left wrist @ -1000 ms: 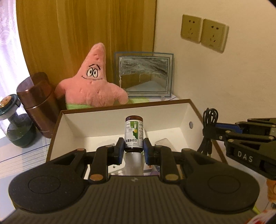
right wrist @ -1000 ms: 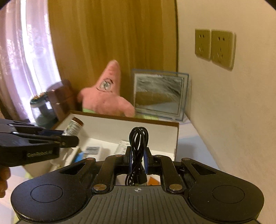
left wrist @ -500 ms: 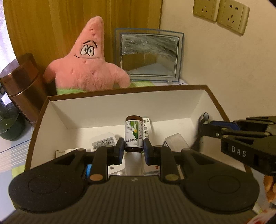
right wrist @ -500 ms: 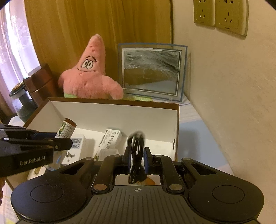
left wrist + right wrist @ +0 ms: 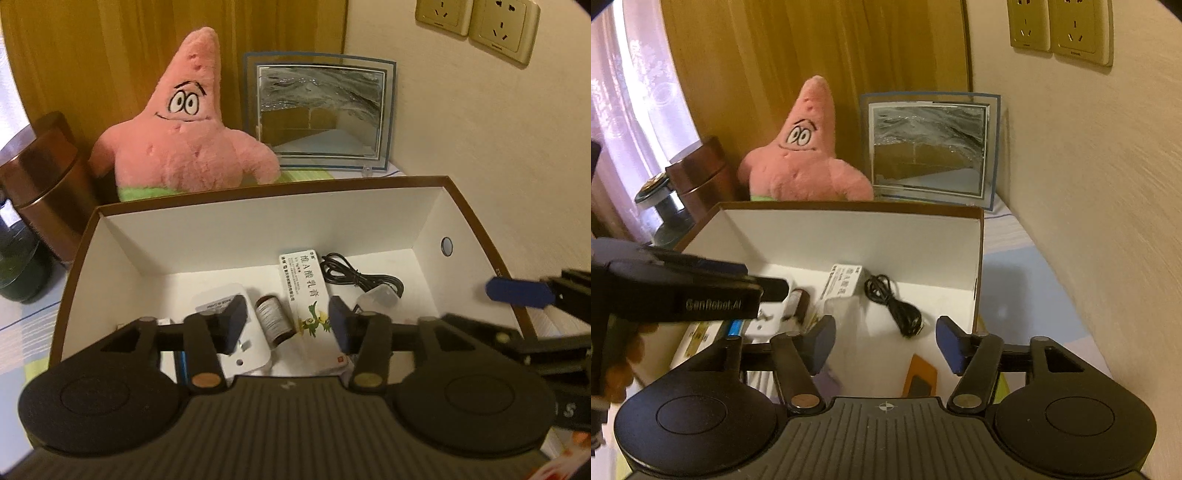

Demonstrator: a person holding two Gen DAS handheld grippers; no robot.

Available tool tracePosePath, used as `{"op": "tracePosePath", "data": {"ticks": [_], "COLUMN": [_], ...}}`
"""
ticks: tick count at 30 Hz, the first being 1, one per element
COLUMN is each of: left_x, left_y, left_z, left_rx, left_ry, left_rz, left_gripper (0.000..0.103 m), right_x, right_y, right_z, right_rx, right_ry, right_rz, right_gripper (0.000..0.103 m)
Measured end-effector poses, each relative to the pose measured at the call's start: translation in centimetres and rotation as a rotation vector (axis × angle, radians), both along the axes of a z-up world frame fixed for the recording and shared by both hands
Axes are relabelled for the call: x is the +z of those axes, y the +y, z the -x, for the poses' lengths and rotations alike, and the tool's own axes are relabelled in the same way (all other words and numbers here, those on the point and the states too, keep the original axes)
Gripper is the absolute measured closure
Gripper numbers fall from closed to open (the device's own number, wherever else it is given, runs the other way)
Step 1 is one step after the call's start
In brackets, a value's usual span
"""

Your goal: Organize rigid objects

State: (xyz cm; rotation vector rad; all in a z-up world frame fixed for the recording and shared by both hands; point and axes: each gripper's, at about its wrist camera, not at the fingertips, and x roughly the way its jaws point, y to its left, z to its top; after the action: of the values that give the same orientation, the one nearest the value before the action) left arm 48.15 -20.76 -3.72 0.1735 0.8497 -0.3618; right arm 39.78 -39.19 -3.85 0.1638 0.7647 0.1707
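A brown-rimmed white box (image 5: 461,206) (image 5: 979,236) holds several items. The small brown bottle (image 5: 273,317) (image 5: 798,302) lies on its side on the box floor. My left gripper (image 5: 288,325) hovers just above it, its jaws opening and its pads clear of the bottle. A coiled black cable (image 5: 354,275) (image 5: 894,302) rests on the floor to the right. Above and nearer than it, my right gripper (image 5: 884,341) has its jaws opening with nothing between them. A white ointment carton (image 5: 304,288) (image 5: 842,280) lies between bottle and cable.
Behind the box stand a pink star plush (image 5: 184,125), a framed sand picture (image 5: 321,110) and a copper canister (image 5: 37,177). The wall with two sockets (image 5: 476,26) runs along the right. A hand (image 5: 617,365) holds the left gripper. An orange item (image 5: 919,373) lies in front of the box.
Both grippers opened. The bottle dropped from the left one and now lies on its side in the box. The cable fell from the right one onto the box floor.
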Motion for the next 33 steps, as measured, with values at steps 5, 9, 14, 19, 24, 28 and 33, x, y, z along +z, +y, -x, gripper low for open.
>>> {"op": "tracePosePath", "data": {"ticks": [5,9,14,19,24,28,33], "left_x": [1.0,2.3,4.2,5.5,6.0,6.0,5.8], "left_y": [0.9,2.4,4.3,5.9,7.4,9.0,10.9], "left_z": [1.8,4.2,8.5,13.3,18.4,21.7,26.0], "left_rx": [0.016,0.046,0.082,0.134,0.183,0.238,0.272], "left_ry": [-0.016,-0.044,-0.1,-0.135,-0.128,-0.094,-0.085], "left_rz": [0.001,0.031,0.057,0.043,0.033,0.054,0.03], "left_gripper": [0.047,0.04,0.032,0.028,0.028,0.028,0.028], "right_x": [0.4,0.9,1.8,2.7,3.5,4.1,4.8], "right_y": [0.4,1.0,1.7,2.5,3.6,4.6,6.5], "right_z": [1.9,3.3,5.3,8.0,11.1,13.8,17.8], "right_rx": [0.027,0.046,0.068,0.076,0.089,0.098,0.108], "right_ry": [0.0,-0.009,-0.045,-0.096,-0.085,-0.072,-0.058], "right_rz": [-0.007,0.001,0.011,0.026,0.03,0.011,0.01], "right_gripper": [0.042,0.041,0.04,0.04,0.04,0.04,0.04]}}
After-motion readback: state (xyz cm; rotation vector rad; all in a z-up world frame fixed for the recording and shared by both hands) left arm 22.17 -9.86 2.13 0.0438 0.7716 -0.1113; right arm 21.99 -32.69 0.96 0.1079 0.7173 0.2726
